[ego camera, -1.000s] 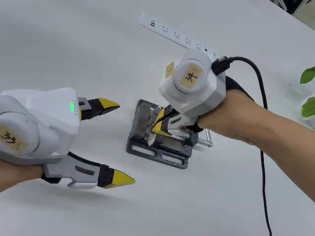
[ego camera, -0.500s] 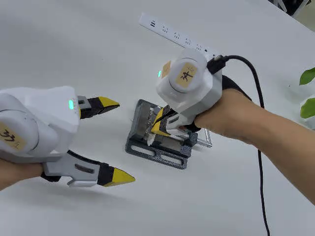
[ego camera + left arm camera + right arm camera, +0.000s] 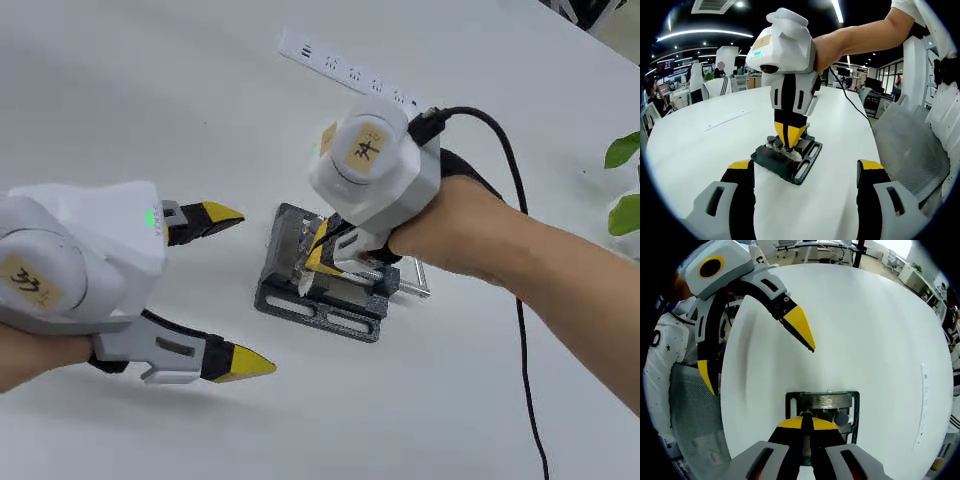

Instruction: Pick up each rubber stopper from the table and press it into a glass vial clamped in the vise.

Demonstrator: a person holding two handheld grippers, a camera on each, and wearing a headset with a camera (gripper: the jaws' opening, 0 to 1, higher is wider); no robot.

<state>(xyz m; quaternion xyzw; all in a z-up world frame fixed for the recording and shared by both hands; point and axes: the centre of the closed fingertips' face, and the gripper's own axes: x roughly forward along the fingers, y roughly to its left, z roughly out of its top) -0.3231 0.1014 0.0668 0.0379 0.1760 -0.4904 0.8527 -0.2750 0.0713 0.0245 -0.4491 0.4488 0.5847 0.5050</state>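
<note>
1. Left gripper (image 3: 238,288): held low over the white surface (image 3: 150,100) to the left of the vise (image 3: 300,305). Its jaws are spread wide with nothing between them. The yellow tips point toward the vise and are apart from it.
2. Right gripper (image 3: 318,258): pointing down onto the top of the vise. Jaws drawn together, with only a thin slit between the yellow tips in the right gripper view. Cannot tell whether a stopper is pinched there.
3. Vise: dark grey, sitting flat on the surface. Its slotted base flange faces the left gripper.
4. Vials (image 3: 772,145): upright in a row between the vise cheeks. In the left gripper view, the right gripper's tips touch down among them.
5. Stoppers (image 3: 840,417): grey round tops sit on the vials just beside the right gripper's tips.
6. White power strip (image 3: 345,68): lies on the surface beyond the vise, well apart from it.
7. Black cable (image 3: 505,160): runs from the right gripper's body back along the person's arm.
</note>
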